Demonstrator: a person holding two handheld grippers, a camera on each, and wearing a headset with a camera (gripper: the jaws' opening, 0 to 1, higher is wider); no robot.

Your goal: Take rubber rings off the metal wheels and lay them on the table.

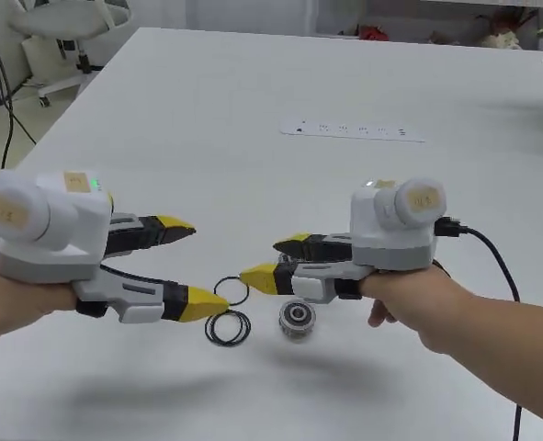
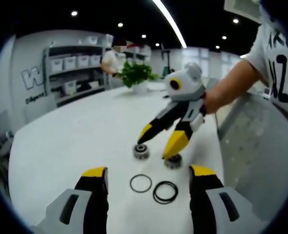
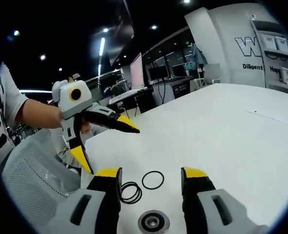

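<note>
Two black rubber rings lie flat on the white table: a single ring and a doubled-looking one. A metal wheel sits just right of them, under my right gripper, which is open and holds nothing. In the left gripper view I see two wheels beneath the right gripper. My left gripper hovers open left of the rings, its jaws wide apart.
A white power strip lies farther back on the table. A black cable trails from the right gripper. An office chair stands at the far left, and a potted plant sits on the table's far end.
</note>
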